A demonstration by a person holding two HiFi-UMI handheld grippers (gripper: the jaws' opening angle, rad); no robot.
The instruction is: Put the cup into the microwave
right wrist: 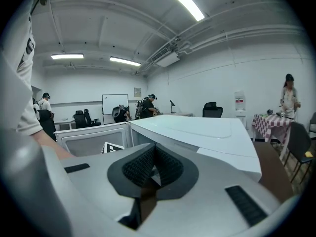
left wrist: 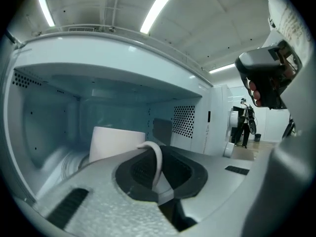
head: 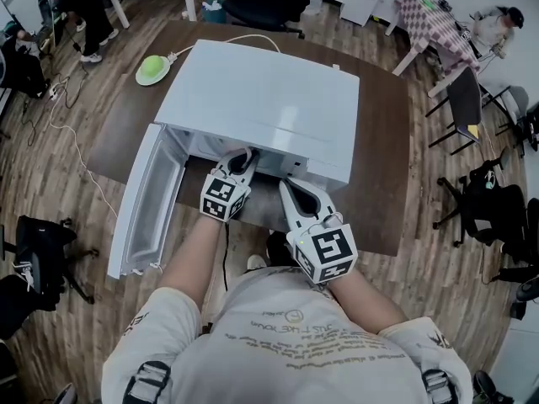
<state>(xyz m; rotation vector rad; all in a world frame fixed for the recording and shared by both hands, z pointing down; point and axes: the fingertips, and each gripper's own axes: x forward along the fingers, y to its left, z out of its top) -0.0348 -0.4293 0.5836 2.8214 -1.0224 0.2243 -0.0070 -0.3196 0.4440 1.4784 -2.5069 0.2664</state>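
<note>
**A:** Where is the cup?

**B:** The white ceramic cup (left wrist: 116,141) is inside the cavity of the white box-shaped microwave (head: 269,91). The microwave's door (head: 148,199) is swung wide open to the left. My left gripper (head: 242,162) reaches in through the opening, and its 2 jaws are pinched on the cup's thin looped handle (left wrist: 157,158).

**A:** So it's done?

**B:** Not quite, I'd say. The carrying looks finished, but I haven't let go. I can see the clear glass turntable (left wrist: 68,165) just beside the cup. The jaws hide the cup's base, so I can't tell whether it rests on the glass or hangs just above it.

**A:** And the other tool?

**B:** My right gripper (head: 289,186) hovers over the dark brown wooden table (head: 381,141) in front of the microwave. Its jaws are pressed together with nothing between them.

**A:** What's left, then?

**B:** As I judge it, 3 small steps remain. I settle the cup if it isn't down, spread the left jaws off the handle, and draw the left gripper out. The task says nothing about closing the door.
</note>
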